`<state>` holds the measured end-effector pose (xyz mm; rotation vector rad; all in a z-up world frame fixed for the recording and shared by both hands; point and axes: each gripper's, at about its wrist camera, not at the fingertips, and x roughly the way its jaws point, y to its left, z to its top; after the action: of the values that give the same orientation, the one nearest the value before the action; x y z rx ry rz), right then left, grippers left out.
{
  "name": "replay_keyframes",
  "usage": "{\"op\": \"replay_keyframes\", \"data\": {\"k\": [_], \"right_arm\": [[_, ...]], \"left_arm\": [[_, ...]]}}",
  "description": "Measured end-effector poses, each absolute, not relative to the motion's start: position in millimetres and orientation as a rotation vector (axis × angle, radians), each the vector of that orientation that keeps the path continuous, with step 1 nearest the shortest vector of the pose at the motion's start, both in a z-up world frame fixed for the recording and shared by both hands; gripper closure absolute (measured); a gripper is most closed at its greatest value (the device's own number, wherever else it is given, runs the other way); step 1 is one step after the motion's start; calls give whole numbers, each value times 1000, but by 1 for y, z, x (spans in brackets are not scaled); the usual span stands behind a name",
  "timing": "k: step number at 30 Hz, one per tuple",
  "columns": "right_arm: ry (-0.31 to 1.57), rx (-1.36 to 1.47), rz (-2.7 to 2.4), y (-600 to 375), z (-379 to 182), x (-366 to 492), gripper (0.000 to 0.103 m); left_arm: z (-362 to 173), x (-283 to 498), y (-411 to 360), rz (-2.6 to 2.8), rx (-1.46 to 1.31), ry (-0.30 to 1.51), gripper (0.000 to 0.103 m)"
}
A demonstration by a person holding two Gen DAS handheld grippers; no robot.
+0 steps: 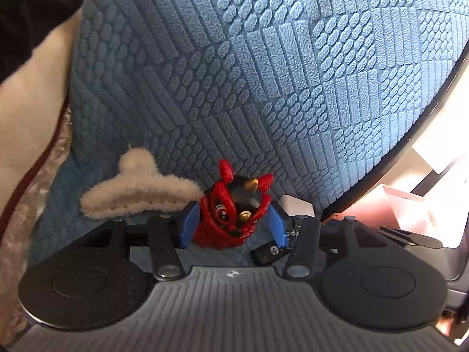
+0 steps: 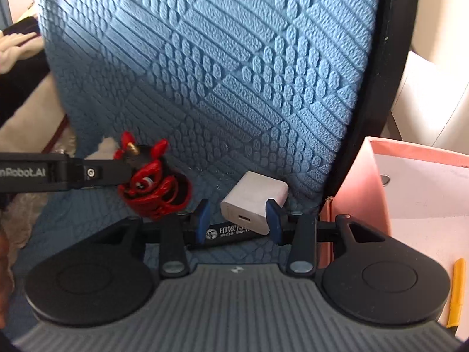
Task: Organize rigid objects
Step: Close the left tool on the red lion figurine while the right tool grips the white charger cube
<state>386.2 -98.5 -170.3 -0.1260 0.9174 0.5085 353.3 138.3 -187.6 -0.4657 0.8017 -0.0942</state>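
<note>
A red and black lion-head figure [image 1: 231, 214] sits between the blue pads of my left gripper [image 1: 233, 224], which is shut on it; the right wrist view shows it [image 2: 152, 184] held off the blue textured mat [image 2: 205, 73]. A white charger block [image 2: 253, 202] lies between the blue pads of my right gripper [image 2: 239, 220]; the right pad touches it, the left pad stands apart. A black bar with white print [image 2: 228, 233] lies under the charger. A fluffy beige hair claw [image 1: 134, 193] lies on the mat left of the figure.
A pink open box [image 2: 410, 193] stands right of the mat, past its black rim [image 2: 381, 94], with a yellow pen [image 2: 455, 290] by it. Beige and dark cloth [image 1: 32, 94] lies at the left.
</note>
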Motion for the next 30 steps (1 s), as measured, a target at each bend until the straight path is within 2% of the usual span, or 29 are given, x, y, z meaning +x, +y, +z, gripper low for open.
{"op": "replay_keyframes", "data": {"k": [2, 3, 9, 17, 20, 30], "right_arm": [[917, -139, 493, -95, -174, 389, 43], [911, -146, 480, -94, -176, 390, 42], [923, -174, 457, -88, -193, 401, 42], [943, -176, 469, -90, -211, 413, 41], [949, -180, 461, -91, -209, 410, 45], [928, -215, 514, -98, -184, 383, 46]], "left_arm": [[-190, 358, 138, -99, -464, 802, 46], [-190, 360, 137, -102, -461, 801, 46], [-194, 364, 136, -109, -457, 804, 45], [-197, 368, 132, -120, -439, 809, 33], [-199, 373, 127, -121, -423, 810, 33], [-207, 383, 113, -102, -366, 827, 34]]}}
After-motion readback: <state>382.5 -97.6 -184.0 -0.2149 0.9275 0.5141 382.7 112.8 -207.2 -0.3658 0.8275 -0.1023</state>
